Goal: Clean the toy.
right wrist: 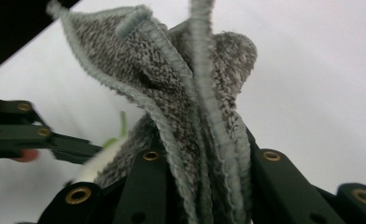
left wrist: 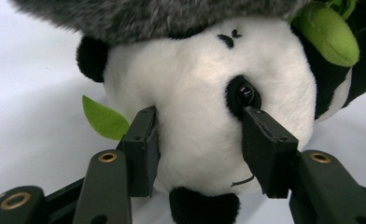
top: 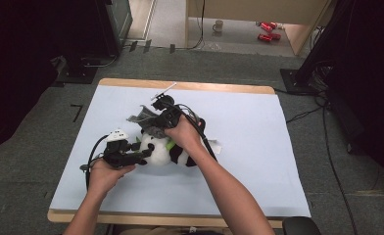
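A black-and-white panda plush [top: 166, 154] lies on its side on the pale mat, with green felt leaves [left wrist: 104, 120] by it. My left gripper [left wrist: 200, 116] comes in from the left, and its pads [left wrist: 141, 140] press on both sides of the panda's white head [left wrist: 195, 79]. One pad sits just under the eye. My right gripper [right wrist: 204, 158] is shut on a bunched grey knitted cloth [right wrist: 181, 84], held just above the panda's head [top: 151, 128]. The cloth's edge also crosses the top of the left gripper view [left wrist: 162, 16].
The pale mat [top: 258, 147] covers a wooden table with bare mat to the right and at the back. Cables trail from both grippers. Beyond the table lie a carpeted floor, dark stands [top: 302, 73] at both sides, red cans [top: 268, 30] and a mug [top: 218, 25].
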The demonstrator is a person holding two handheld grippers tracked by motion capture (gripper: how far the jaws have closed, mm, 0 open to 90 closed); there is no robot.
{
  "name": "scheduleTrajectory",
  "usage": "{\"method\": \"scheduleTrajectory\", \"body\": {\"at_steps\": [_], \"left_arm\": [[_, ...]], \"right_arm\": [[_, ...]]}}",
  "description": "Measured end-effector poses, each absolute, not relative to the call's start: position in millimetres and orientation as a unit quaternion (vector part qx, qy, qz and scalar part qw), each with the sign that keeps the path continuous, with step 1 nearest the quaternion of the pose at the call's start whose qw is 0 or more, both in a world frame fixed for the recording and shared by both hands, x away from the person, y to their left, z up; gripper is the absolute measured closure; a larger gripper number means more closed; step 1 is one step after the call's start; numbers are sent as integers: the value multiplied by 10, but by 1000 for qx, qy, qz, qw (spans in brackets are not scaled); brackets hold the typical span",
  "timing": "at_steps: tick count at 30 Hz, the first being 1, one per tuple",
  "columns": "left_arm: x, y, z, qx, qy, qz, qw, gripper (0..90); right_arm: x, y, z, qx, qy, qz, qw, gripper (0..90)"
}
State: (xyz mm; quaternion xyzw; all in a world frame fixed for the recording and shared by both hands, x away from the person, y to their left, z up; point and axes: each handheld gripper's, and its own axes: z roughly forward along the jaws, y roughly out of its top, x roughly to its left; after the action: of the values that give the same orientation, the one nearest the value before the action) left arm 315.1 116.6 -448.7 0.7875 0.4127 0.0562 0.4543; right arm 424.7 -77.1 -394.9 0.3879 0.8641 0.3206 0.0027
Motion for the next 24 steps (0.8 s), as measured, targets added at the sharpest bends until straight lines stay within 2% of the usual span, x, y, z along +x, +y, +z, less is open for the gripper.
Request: {"method": "scheduleTrajectory", "body": {"at_steps": [9, 17, 24], "left_arm": [[3195, 1167, -4482, 790, 418, 45, 446, 554], [3245, 1166, -4499, 790, 410, 38, 454, 576], [3294, 1167, -4505, 790, 409, 30, 456, 583]], "right_arm": [[4312, -1021, -3940, 413, 861, 297, 26, 760], [4348, -1234, -3943, 434, 860, 267, 32, 768], [4361, -1358, -3846, 446, 856, 256, 58, 772]]}}
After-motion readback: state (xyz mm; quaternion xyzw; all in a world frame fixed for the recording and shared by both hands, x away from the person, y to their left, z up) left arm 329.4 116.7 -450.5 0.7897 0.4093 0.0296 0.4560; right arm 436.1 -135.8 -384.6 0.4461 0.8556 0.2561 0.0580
